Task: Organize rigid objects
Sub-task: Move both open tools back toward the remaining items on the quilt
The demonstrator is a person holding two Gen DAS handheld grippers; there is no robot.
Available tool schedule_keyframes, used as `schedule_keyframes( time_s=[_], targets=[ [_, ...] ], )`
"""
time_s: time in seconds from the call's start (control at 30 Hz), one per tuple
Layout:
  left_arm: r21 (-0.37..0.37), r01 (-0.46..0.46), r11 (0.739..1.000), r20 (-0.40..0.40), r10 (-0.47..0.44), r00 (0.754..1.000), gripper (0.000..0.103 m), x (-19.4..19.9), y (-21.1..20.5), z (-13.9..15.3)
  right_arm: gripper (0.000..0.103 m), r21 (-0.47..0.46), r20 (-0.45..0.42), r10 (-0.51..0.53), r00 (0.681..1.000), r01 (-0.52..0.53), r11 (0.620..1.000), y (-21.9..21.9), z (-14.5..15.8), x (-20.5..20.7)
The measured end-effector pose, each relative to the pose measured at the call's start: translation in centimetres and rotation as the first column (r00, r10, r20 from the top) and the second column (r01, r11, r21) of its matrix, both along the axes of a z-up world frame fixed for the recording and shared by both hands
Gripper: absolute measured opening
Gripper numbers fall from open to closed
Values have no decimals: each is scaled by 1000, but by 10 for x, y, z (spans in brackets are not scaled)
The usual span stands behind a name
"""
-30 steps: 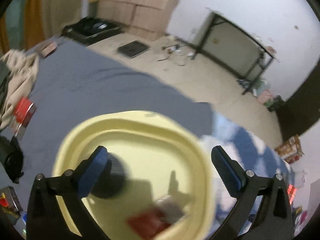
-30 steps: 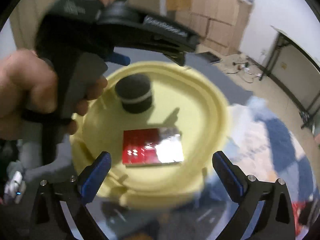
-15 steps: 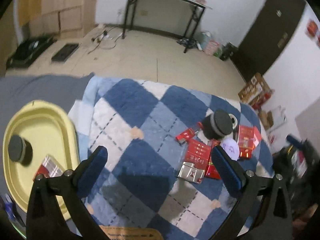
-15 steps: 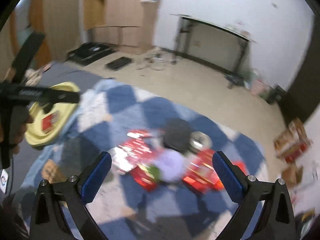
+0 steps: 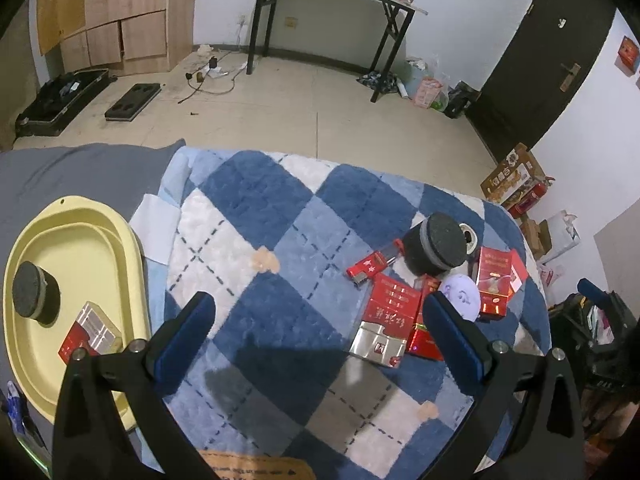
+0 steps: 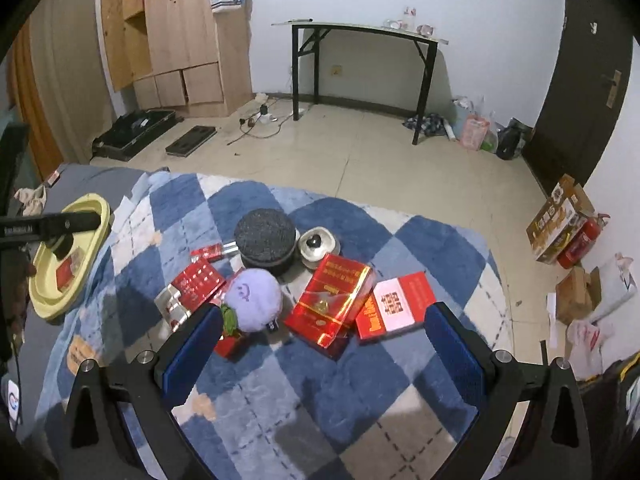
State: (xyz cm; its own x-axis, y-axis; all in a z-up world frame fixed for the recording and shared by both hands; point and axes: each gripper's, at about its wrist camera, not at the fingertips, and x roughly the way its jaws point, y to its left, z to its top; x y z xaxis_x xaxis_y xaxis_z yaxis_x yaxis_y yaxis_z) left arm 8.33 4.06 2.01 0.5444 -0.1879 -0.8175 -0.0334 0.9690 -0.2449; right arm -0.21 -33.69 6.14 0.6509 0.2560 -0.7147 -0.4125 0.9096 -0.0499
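A yellow tray (image 5: 120, 240) lies at the left on grey cloth and holds a black round tin (image 5: 30, 294) and a red-and-silver box (image 5: 90, 332); it also shows in the right wrist view (image 6: 100, 210). A pile lies on the checked blue rug: a black round tin (image 6: 264, 236), several red boxes (image 6: 332, 296), a purple plush ball (image 6: 252, 300) and a metal lid (image 6: 318, 244). My left gripper (image 5: 320, 332) is open and empty above the rug, left of the pile. My right gripper (image 6: 326, 344) is open and empty above the pile's near side.
The blue checked rug (image 5: 256, 216) covers the surface, with grey cloth (image 5: 80, 168) at the left. Beyond its far edge is tiled floor with a black folding table (image 6: 360, 40), wooden cabinets (image 6: 180, 40) and cardboard boxes (image 6: 560, 216) at the right.
Both grippers have swung away from the yellow tray to the right and now look over the rug and the pile. Both stay open and empty.
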Motion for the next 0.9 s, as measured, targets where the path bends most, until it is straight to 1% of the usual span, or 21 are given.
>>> schedule_keyframes(
  time_s=[0.03,0.13,0.3,0.43,0.53,0.6,0.67,0.73,0.83,0.9],
  targets=[
    [1,-1,1000,-3,1,1000,103,0,0,-2,103,-3,-5,-1,1000,1,1000,7,-7,12],
    [-2,5,1000,-15,-5,1000,103,1,-2,-7,103,-14,-20,-5,1000,4,1000,13,-20,27],
    [26,34,999,-22,-34,999,103,-1,-7,-16,103,-14,-31,-12,999,11,1000,7,-25,36],
    [47,55,997,-48,-53,997,103,-2,-8,-27,103,-11,-66,-35,997,35,999,1,-41,51],
    [43,93,995,-56,-90,994,103,-3,-14,-33,103,-17,-92,-54,994,53,998,-8,-48,59],
    [36,144,989,-65,-142,988,103,-6,-25,-39,103,-14,-111,-67,992,66,998,-14,-52,65],
    [65,214,975,-72,-210,975,103,-10,-41,-44,103,-11,-119,-76,990,75,997,-19,-54,70],
    [100,284,954,-87,-275,957,103,-14,-61,-54,103,-1,-146,-85,986,85,996,-25,-59,77],
    [116,320,940,-125,-306,944,103,-13,-75,-67,103,-10,-167,-91,982,91,996,-33,-66,87],
    [134,338,931,-143,-320,937,103,-12,-80,-78,103,-46,-163,-81,983,75,996,-37,-73,94]
  ],
)
